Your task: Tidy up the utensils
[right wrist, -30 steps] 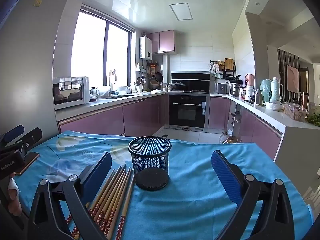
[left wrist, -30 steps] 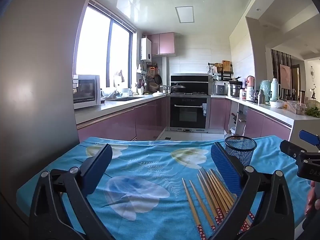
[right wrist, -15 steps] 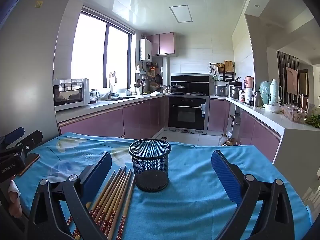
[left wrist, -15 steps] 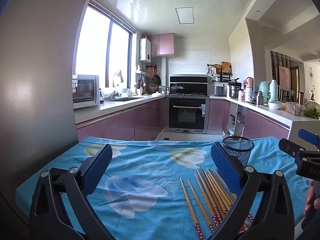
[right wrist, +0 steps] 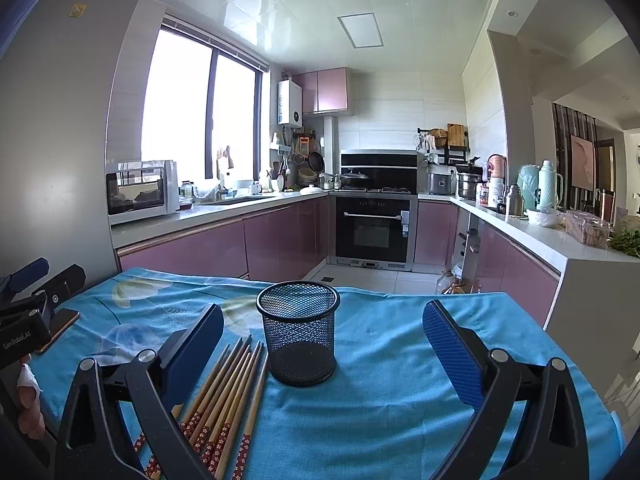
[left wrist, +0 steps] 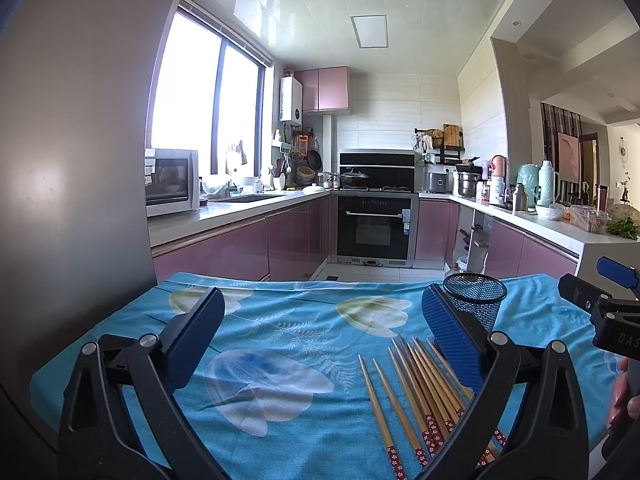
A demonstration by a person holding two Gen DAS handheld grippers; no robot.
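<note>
White lettering reading "GenRobotAI" is showing on the left gripper (right wrist: 24,334), and "DAS" on the right gripper (left wrist: 620,336).

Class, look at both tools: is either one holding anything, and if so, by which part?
Nothing is held. The left tool and right tool are both open and empty; the chopsticks lie on the cloth beside the mesh cup.

Wooden chopsticks (right wrist: 224,396) lie on a matt printed cloth (right wrist: 380,400) beside a black wire-mesh metal cup (right wrist: 298,332).
</note>
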